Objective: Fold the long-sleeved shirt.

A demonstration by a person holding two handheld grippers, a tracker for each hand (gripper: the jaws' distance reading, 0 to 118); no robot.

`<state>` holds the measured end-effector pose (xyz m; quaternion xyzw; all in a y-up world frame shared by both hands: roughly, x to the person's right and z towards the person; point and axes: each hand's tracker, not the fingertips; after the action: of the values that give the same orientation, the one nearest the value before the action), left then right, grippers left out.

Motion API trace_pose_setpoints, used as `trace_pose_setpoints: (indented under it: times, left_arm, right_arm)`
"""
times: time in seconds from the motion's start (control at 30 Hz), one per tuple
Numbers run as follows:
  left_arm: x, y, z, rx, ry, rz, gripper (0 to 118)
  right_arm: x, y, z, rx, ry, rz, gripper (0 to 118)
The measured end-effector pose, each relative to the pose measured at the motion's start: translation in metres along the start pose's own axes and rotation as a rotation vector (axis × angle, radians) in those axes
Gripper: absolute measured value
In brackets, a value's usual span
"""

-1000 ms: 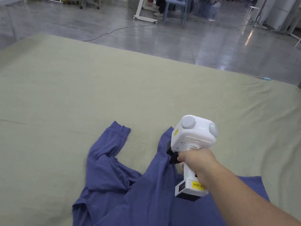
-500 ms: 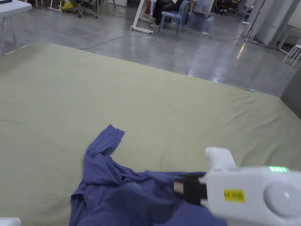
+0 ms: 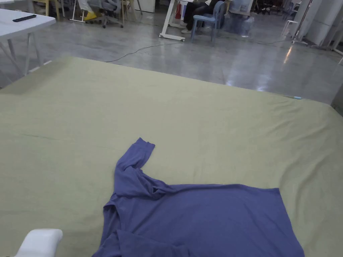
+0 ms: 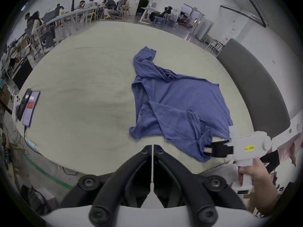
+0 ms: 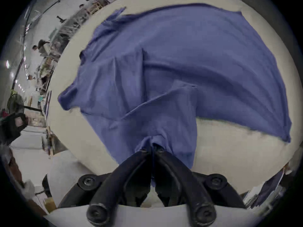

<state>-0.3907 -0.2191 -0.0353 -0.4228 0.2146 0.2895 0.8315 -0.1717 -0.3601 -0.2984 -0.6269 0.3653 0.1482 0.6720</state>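
The blue long-sleeved shirt [image 3: 207, 221] lies spread on the pale green sheet [image 3: 167, 110]. One of its sleeves [image 3: 134, 160] reaches toward the far left. In the right gripper view my right gripper [image 5: 153, 146] is shut on a bunched piece of the shirt [image 5: 180, 58], which fans out ahead of it. The left gripper view has the right gripper [image 4: 207, 150] at the near right edge of the shirt [image 4: 177, 102], clamped on the other sleeve. My left gripper [image 4: 153, 146] is shut and holds nothing, hovering off the near edge. Its white housing [image 3: 38, 242] sits at the bottom left.
A phone [image 4: 31, 106] and a dark device lie at the left edge of the sheet. A white table [image 3: 23, 23], a blue chair [image 3: 204, 20] and a floor cable [image 3: 140, 50] stand beyond. People sit at tables farther back. A dark grey padded panel [image 4: 255, 86] runs along the right.
The right gripper has pulled the sleeve from the middle of the shirt back toward the near edge. The shirt body now lies flatter and wider. The head camera has also shifted.
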Motion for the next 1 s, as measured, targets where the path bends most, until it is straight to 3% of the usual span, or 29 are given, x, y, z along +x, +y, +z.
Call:
trace_pose_setpoints:
  times: [0.1,0.2,0.23,0.27,0.4,0.43,0.47,0.5,0.53,0.63,0.7,0.77,0.8,0.93,1.0]
  left_arm:
    - [0.003,0.001,0.002,-0.006,0.000,0.002,0]
    - [0.004,0.006,0.005,0.001,-0.005,0.009,0]
    - [0.005,0.008,0.005,0.006,-0.005,0.010,0]
    - [0.006,0.009,0.005,0.008,-0.004,0.008,0]
    - [0.009,0.015,-0.010,0.003,-0.004,-0.002,0]
    - [0.010,0.016,-0.015,-0.005,-0.005,0.003,0]
    - [0.011,0.018,-0.023,-0.019,-0.004,0.009,0]
    - [0.012,0.022,-0.033,-0.034,-0.004,0.008,0]
    - [0.012,0.026,-0.041,-0.038,-0.004,0.006,0]
    - [0.005,0.055,-0.079,-0.057,0.000,-0.019,0]
    - [0.003,0.086,-0.106,-0.040,0.020,-0.033,5]
    - [-0.001,0.117,-0.138,-0.026,0.096,-0.067,78]
    - [-0.004,0.132,-0.160,-0.036,0.138,-0.084,101]
    - [-0.025,0.171,-0.222,-0.110,0.159,-0.024,106]
    - [-0.029,0.173,-0.248,-0.158,0.187,-0.057,100]
  right_arm:
    - [-0.005,0.009,0.010,-0.050,-0.034,0.040,11]
    - [0.001,0.009,0.064,0.004,0.052,0.022,104]
    - [0.001,0.007,0.081,0.049,0.061,0.022,113]
    - [0.001,0.004,0.105,0.112,0.083,0.021,114]
    - [0.008,-0.010,0.144,0.268,0.169,0.018,112]
    - [0.009,-0.014,0.145,0.302,0.164,0.038,97]
    - [0.006,-0.017,0.144,0.314,0.123,0.068,59]
    - [0.005,-0.019,0.137,0.295,0.056,0.073,7]
    - [0.001,-0.023,0.135,0.285,0.031,0.054,0]
    - [0.009,-0.023,0.119,0.225,0.150,0.037,0]
    - [0.017,-0.019,0.113,0.217,0.165,0.002,0]
    - [0.021,-0.013,0.109,0.218,0.136,0.011,0]
    - [0.024,-0.009,0.115,0.224,0.114,0.005,0]
    - [0.047,0.007,0.113,0.227,0.091,-0.048,0]
    - [0.063,0.022,0.110,0.225,0.064,-0.079,0]
